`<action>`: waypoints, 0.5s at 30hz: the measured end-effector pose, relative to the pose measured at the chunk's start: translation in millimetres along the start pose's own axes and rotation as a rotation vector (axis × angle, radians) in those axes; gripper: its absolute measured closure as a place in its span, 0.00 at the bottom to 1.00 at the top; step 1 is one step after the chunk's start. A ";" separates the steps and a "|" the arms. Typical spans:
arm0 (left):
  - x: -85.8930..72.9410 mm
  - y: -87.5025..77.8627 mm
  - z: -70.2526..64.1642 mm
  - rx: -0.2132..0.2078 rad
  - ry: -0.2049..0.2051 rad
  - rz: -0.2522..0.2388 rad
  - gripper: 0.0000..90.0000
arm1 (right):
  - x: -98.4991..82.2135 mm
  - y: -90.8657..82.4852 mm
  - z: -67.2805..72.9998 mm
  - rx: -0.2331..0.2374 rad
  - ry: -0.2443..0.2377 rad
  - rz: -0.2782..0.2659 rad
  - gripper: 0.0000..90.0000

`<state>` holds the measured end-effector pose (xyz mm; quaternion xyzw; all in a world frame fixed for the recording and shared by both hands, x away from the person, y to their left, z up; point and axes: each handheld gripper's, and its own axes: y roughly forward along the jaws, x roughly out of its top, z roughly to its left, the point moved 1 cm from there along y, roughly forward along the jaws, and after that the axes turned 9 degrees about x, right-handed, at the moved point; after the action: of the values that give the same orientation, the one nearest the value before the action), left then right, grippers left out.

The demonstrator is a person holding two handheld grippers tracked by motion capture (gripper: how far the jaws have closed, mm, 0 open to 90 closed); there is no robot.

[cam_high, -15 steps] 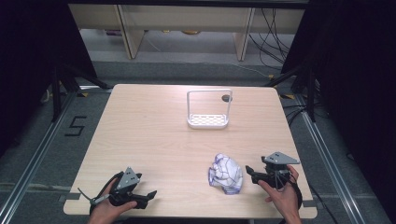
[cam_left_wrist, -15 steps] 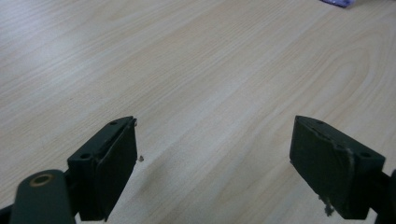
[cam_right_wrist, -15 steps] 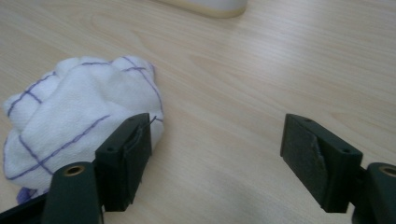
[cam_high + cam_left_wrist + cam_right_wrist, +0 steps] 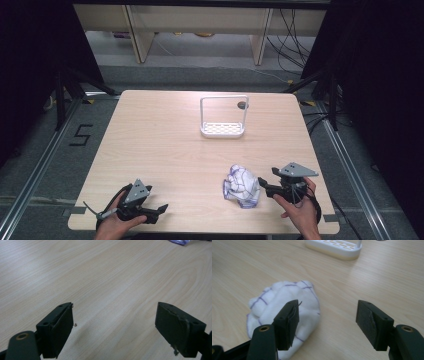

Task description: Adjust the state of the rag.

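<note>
Right gripper (image 4: pixel 263 187) is hovering with jaws wide and empty, just beside the crumpled white checked cloth (image 4: pixel 241 185) lying near the table's (image 4: pixel 160 145) front edge. Left gripper (image 4: pixel 161 209) is idling, jaws spread, holding nothing. Risk: closing off-centre is likely pinching one fold, so the bundle unravels or slides when lifted toward the white rack (image 4: pixel 223 129).

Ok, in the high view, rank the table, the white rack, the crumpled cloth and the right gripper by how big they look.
1. Table, by far the largest.
2. White rack, counting its tall handle frame.
3. Crumpled cloth and right gripper look about alike, so I won't rank them; both also lie nearer the camera than the rack, which flatters them.
</note>
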<state>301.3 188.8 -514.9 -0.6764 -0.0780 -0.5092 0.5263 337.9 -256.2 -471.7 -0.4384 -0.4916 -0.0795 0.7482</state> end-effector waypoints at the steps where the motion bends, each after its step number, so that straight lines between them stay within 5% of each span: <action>1: 0.0 -0.8 0.4 -0.006 0.013 0.007 0.16 | 1.7 -0.5 3.6 0.005 -0.004 0.002 0.41; 10: -0.6 2.0 -1.9 -0.012 -0.015 -0.006 0.16 | 9.6 10.3 26.9 0.072 -0.059 0.052 0.44; 13: -0.8 1.7 -0.9 -0.008 0.000 0.010 0.16 | 14.8 17.3 31.8 0.086 -0.135 0.055 0.44; 15: -1.0 3.0 -0.7 -0.005 0.003 0.016 0.16 | 17.8 20.2 37.1 0.096 -0.137 0.070 0.46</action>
<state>302.4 187.3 -517.6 -0.6777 -0.0706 -0.5062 0.5287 333.2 -211.2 -464.1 -0.4234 -0.5295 0.0004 0.7351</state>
